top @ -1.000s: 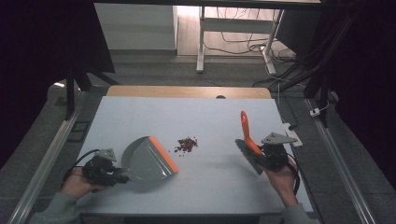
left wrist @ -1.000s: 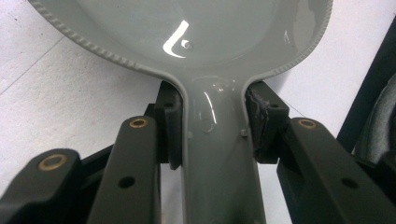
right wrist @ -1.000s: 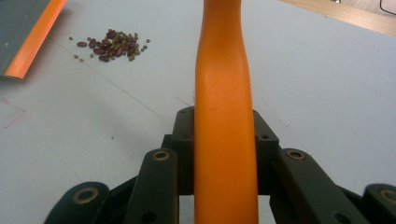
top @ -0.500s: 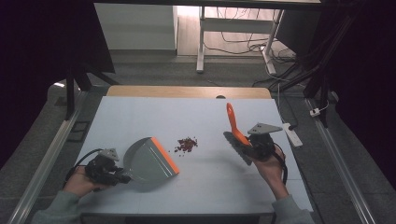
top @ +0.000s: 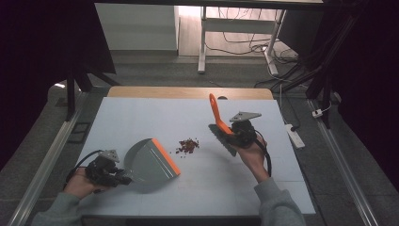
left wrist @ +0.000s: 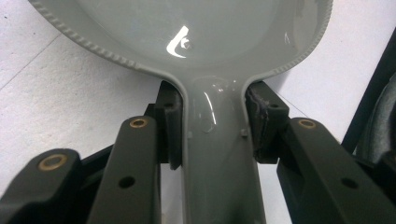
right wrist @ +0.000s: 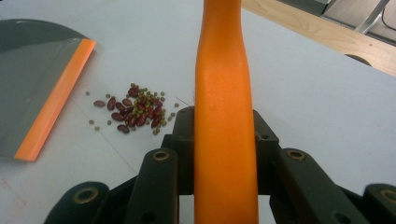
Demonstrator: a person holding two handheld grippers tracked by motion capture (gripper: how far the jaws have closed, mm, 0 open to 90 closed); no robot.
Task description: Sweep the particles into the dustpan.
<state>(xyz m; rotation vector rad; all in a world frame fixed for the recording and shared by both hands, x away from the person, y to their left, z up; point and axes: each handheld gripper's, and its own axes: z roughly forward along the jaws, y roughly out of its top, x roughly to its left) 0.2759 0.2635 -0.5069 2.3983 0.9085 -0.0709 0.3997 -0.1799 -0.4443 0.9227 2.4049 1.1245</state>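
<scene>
A grey dustpan with an orange lip lies flat on the white table at the front left. My left gripper is shut on the dustpan handle. A small pile of red beans and green grains lies on the table just right of the lip, also seen as the pile. To the right of the pile, my right gripper is shut on a brush, its orange handle pointing up and away, the handle between the jaws. The grey brush head hangs below the hand.
The white table top has a wooden strip along its far edge. A white power strip lies on the floor to the right. Desk legs and cables stand behind the table.
My right gripper has carried the brush leftwards and a little away, closer to the bean pile. The left gripper and dustpan have hardly moved.
</scene>
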